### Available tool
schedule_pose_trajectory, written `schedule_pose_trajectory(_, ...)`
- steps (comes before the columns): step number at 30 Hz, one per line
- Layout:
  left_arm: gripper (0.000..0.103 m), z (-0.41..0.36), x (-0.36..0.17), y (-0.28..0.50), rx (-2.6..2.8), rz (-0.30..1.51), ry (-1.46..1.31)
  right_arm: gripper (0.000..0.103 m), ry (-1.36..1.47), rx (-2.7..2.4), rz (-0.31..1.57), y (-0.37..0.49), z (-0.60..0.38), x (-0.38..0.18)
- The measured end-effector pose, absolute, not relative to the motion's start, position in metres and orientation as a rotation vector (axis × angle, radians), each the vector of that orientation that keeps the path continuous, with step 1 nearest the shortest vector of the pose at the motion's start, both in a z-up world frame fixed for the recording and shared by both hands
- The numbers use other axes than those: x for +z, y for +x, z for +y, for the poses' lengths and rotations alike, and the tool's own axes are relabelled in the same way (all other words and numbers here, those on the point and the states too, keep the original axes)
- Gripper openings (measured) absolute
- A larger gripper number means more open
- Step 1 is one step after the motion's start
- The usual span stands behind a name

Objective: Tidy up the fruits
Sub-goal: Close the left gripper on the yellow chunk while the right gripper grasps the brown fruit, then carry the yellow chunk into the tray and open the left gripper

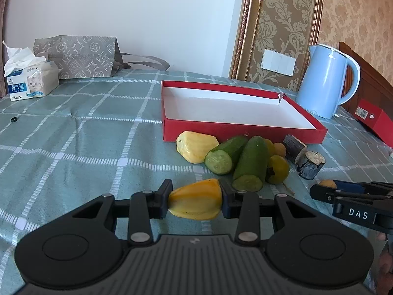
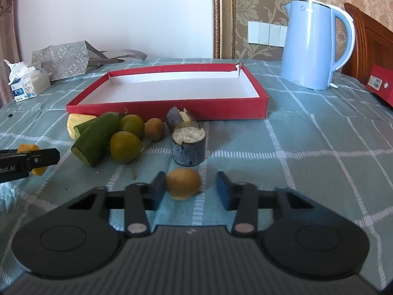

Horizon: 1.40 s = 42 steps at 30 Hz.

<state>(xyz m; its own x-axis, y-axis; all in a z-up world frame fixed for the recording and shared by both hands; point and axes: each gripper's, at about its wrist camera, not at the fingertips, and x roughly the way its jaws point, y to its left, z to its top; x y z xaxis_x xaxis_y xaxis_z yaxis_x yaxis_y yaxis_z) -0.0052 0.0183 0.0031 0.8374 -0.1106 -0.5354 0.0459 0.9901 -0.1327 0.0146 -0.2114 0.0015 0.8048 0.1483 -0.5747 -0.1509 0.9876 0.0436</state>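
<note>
My left gripper (image 1: 195, 200) is shut on an orange-yellow fruit (image 1: 196, 202), just above the tablecloth. My right gripper (image 2: 189, 188) is open around a small brown round fruit (image 2: 183, 183) that rests on the cloth, touching the left finger. Behind them lie a pale yellow fruit (image 1: 195, 150), two cucumber pieces (image 1: 250, 164), two green round fruits (image 2: 125, 147), another small brown fruit (image 2: 154, 129) and two dark sugarcane chunks (image 2: 188, 147). An empty red tray (image 2: 169, 109) with a white inside stands behind the pile. The right gripper also shows in the left wrist view (image 1: 343, 193).
A light blue kettle (image 2: 314, 44) stands at the back right, beside a red box (image 2: 380, 84). A tissue box (image 1: 32, 81) and a grey patterned bag (image 1: 78, 56) sit at the back left. A small black ring (image 1: 14, 120) lies on the checked cloth.
</note>
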Motion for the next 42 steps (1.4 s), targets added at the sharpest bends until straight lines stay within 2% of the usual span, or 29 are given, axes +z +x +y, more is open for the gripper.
schedule_pose_trajectory(3,0.038,0.018,0.003,-0.005,-0.080,0.578,-0.119,0.029,-0.011,0.176,0.613,0.015,-0.211,0.002)
schedule_pose_trajectory(27,0.038,0.012,0.005,0.003,-0.102,0.593,-0.108,0.029,0.030,0.156,0.575,0.010,-0.221,0.004)
schedule_pose_trajectory(42,0.039,-0.012,0.050,0.059,-0.130,0.524,-0.043,0.029,0.066,0.166,0.573,0.011,-0.225,0.005)
